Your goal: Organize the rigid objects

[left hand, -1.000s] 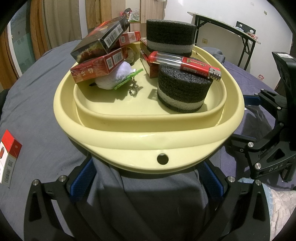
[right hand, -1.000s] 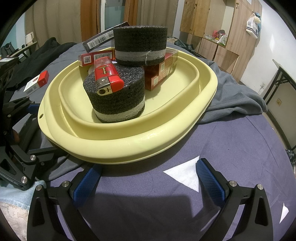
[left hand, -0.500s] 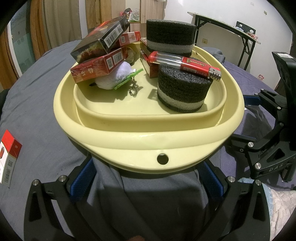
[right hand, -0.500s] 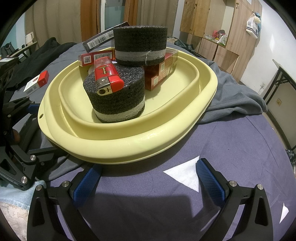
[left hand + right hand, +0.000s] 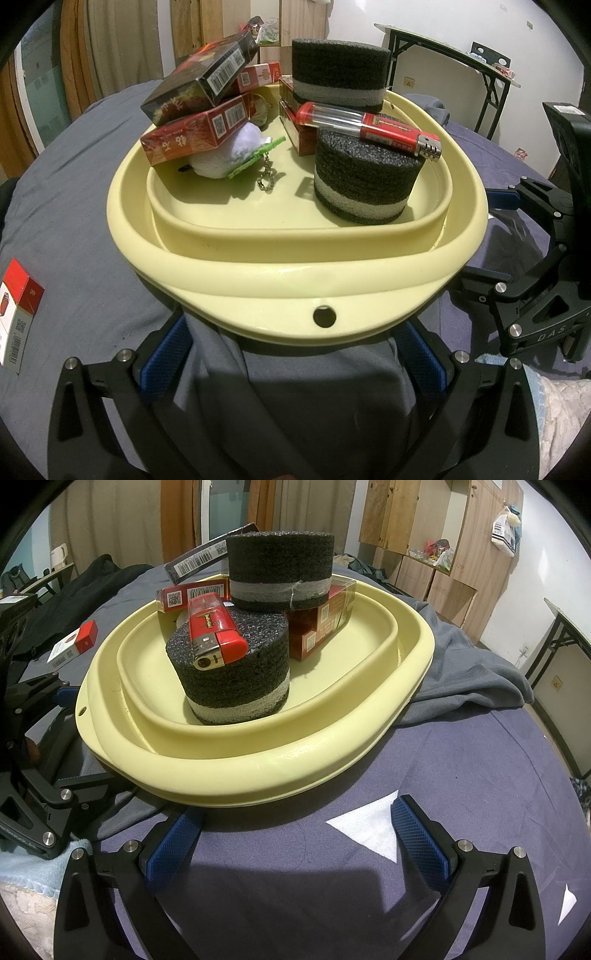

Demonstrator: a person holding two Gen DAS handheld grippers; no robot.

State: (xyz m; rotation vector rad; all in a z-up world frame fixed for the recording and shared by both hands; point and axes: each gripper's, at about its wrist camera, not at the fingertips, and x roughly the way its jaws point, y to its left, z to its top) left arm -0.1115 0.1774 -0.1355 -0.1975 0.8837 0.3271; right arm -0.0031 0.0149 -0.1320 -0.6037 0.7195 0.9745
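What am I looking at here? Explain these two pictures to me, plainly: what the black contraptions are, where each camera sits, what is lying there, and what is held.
No robot here: a person holds one pair of tongs in each hand, with a camera on each looking forward along its two blue-padded fingers. The left tongs fill the bottom of the left view; the right tongs fill the bottom of the right view. Both are open and hold nothing.

Both look at a pale yellow basin on a cloth-covered surface. Inside it are two black foam cylinders with a red lighter lying across the nearer one, several cigarette packs, and a white plush keychain. One more red-and-white pack lies outside the basin on the cloth.
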